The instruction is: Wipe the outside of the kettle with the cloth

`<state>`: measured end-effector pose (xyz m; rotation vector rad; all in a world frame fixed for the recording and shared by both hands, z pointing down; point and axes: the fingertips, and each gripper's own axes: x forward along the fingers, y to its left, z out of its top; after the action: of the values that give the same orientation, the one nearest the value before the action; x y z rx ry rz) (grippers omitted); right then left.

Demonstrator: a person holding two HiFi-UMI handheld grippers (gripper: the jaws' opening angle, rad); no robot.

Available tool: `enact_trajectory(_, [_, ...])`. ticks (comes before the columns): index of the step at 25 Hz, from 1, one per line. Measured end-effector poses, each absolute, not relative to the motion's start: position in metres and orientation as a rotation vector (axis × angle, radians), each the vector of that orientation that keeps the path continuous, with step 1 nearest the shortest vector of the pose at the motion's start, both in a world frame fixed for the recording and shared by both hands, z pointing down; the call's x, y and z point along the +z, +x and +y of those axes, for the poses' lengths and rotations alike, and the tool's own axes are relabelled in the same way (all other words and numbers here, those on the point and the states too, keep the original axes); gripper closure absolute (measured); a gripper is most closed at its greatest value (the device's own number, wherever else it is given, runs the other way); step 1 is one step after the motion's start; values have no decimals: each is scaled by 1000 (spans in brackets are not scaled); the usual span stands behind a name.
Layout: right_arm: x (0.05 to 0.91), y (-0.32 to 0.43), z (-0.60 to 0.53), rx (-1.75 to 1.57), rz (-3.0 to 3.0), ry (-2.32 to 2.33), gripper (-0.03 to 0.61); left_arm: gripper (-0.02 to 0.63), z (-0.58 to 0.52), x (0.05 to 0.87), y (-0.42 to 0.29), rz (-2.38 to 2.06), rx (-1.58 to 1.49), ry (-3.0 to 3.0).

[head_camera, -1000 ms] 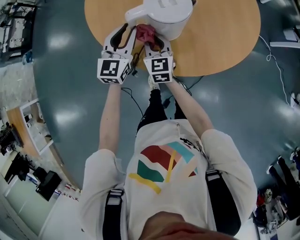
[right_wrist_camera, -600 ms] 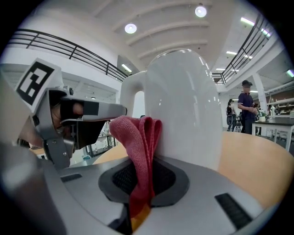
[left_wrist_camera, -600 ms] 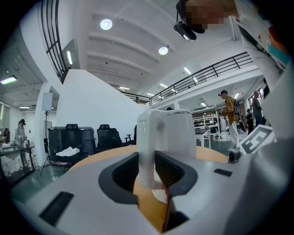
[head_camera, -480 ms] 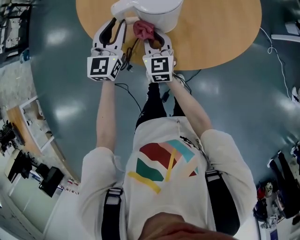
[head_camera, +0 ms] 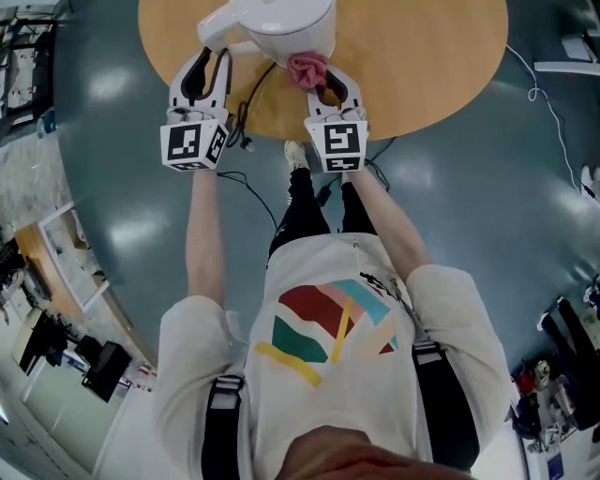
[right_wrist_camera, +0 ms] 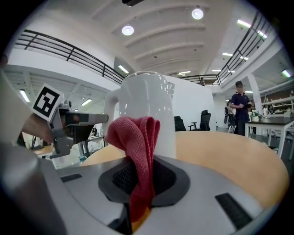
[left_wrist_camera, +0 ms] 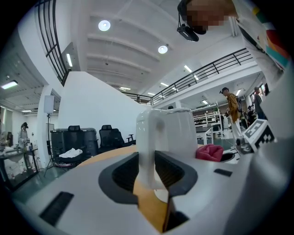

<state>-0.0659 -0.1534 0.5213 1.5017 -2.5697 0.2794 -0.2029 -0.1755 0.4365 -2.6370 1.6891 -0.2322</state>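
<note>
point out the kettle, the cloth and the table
kettle (right_wrist_camera: 154,98): right gripper view, white body
cloth (right_wrist_camera: 134,135): right gripper view, bunched upper fold
table (head_camera: 422,66): head view, bare wood right of kettle

Round wooden table (head_camera: 422,56), glossy teal floor (head_camera: 487,216)

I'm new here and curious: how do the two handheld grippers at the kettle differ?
The left gripper is closed on the rigid handle of the white kettle; the right gripper is closed on a soft, bunched red cloth. The left sits at the kettle's handle side, the right by its body. Both reach over the wooden table and carry marker cubes.
</note>
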Motion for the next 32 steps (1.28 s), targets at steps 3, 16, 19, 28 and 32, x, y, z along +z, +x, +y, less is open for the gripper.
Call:
enact_trajectory(3, [523, -47, -162, 325, -2542, 1549, 532, 457, -177, 434, -202, 1704, -228, -2630])
enact_trajectory(16, [534, 3, -215, 334, -2465, 1609, 531, 457, -182, 428, -192, 1724, -236, -2612])
enact_trajectory(19, [533, 10, -234, 342, -2470, 1598, 531, 457, -192, 426, -191, 1715, -243, -2614])
enact_trajectory(28, [536, -10, -226, 324, -2545, 1463, 532, 457, -233, 431, -209, 1715, -269, -2600])
enact_trajectory(32, [531, -26, -219, 242, -2577, 1370, 532, 457, -272, 431, -212, 1684, -305, -2597])
